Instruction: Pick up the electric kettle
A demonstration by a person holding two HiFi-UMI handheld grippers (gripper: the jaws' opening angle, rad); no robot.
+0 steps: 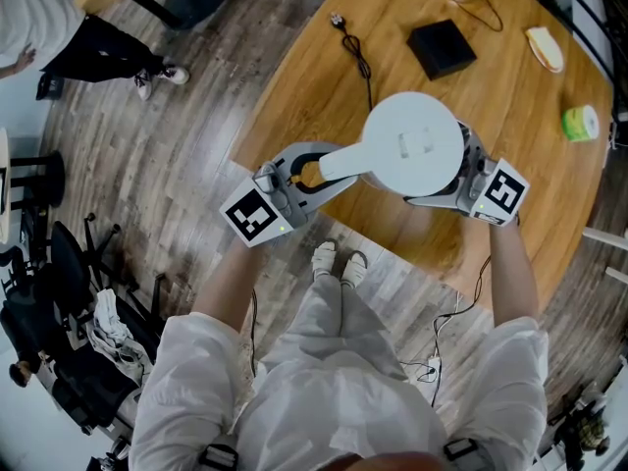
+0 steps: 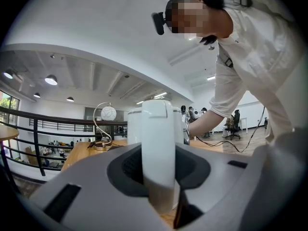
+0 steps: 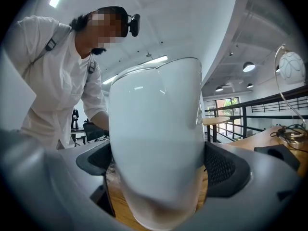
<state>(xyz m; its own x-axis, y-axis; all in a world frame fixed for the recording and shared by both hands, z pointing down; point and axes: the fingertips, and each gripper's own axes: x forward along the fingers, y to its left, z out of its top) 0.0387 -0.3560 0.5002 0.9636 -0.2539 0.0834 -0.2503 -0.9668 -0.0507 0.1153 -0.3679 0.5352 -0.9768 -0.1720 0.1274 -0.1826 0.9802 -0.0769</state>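
Observation:
A white electric kettle [image 1: 412, 145] is held over the near edge of the round wooden table [image 1: 530, 224], its handle [image 1: 334, 165] pointing left. My left gripper [image 1: 306, 173] is shut on that handle, which fills the gap between the jaws in the left gripper view [image 2: 159, 153]. My right gripper [image 1: 456, 173] is shut on the kettle's body from the right. In the right gripper view the body [image 3: 159, 143] is pressed between both pads [image 3: 226, 170]. Whether the kettle's bottom touches the table I cannot tell.
On the far part of the table lie a black square base [image 1: 442, 47], a black cord with plug [image 1: 355, 52], a green tape roll [image 1: 581, 123] and a pale object [image 1: 545, 47]. A person [image 1: 59, 27] stands at top left. Chairs [image 1: 59, 292] crowd the left floor.

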